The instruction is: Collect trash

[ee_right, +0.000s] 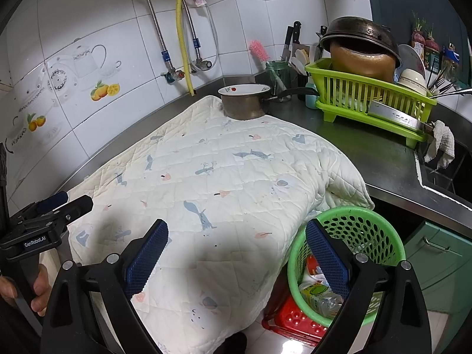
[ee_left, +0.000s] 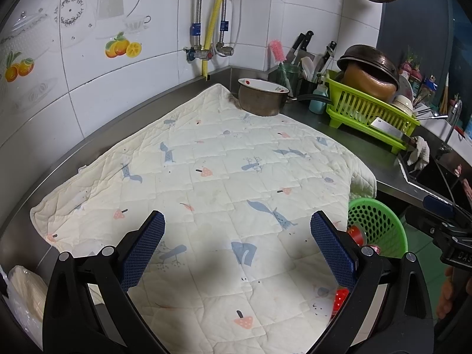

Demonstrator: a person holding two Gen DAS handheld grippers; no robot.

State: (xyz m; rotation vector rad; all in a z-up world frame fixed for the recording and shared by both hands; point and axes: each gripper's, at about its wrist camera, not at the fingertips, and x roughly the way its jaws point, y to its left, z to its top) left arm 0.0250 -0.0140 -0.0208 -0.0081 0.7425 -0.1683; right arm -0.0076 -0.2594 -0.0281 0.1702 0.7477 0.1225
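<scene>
A green perforated basket stands below the counter's front edge, on a red stool. It holds a plastic bottle with a green label and other wrappers. It also shows in the left wrist view, with red items inside. My left gripper is open and empty over the quilted cloth. My right gripper is open and empty, its right finger over the basket's rim. The left gripper also shows at the left in the right wrist view.
A metal saucepan sits on the cloth's far corner. A green dish rack with pots and bowls stands at the right, by the sink. A plastic bag lies at the left. Knives and a brush stand in the corner.
</scene>
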